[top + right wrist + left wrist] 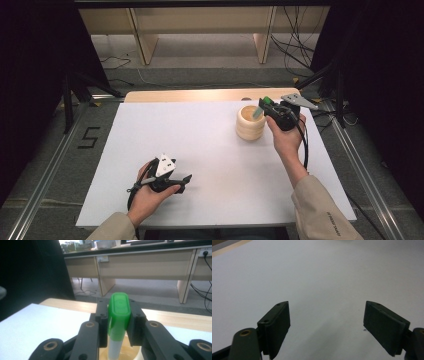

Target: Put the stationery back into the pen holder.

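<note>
- Two black jaws of the right gripper (119, 322) clamp the green cap of a white plastic tube (118, 315), directly above the round pale wooden pot (250, 122).
- Left gripper (327, 325) rests wide open on the white table sheet (317, 277), holding nothing.

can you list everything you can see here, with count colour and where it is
marker: 1, white body with green cap, clamped in the right claw, lower end inside the holder
wooden holder: 1, pale wood, ribbed, far right part of the sheet
white sheet: 1, white, covering the table top
table: 1, light wood, edge showing beyond the sheet
benches: light wood, on the floor behind the table
cables: several, black, floor at far right
left claw: 1, black, jaws apart, low over the near left of the sheet
right claw: 1, black, over the holder
</note>
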Motion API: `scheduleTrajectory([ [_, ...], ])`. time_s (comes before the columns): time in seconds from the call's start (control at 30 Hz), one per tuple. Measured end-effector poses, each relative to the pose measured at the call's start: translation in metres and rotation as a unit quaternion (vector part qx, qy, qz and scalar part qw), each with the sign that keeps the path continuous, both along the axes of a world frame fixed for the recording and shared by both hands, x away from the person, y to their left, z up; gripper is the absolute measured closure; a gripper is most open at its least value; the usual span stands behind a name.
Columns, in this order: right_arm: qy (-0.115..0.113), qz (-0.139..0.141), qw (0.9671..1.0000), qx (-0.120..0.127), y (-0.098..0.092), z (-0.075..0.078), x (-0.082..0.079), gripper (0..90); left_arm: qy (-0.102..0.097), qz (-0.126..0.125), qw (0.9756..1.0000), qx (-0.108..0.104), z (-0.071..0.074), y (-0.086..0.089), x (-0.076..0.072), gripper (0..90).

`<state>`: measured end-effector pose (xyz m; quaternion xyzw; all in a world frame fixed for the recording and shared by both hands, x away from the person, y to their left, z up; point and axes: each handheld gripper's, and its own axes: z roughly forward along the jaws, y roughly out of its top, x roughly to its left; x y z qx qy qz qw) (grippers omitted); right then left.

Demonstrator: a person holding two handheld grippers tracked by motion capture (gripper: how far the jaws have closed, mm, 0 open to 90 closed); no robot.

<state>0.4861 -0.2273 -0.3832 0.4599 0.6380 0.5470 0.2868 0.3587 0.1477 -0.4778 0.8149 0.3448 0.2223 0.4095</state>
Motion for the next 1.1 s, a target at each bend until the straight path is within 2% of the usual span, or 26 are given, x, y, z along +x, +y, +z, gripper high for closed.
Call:
scheduleTrajectory([
  [0.4,0.025,-0.001,0.9990,-0.036,0.007,-0.023,0.008,74.3,0.001,0.000,1.0000,0.002,-0.001,0.000,0.000,21.4],
  [1.1,0.060,0.010,0.9958,-0.068,0.014,-0.044,0.016,74.2,0.003,0.000,1.0000,0.002,-0.001,-0.001,0.000,21.5],
])
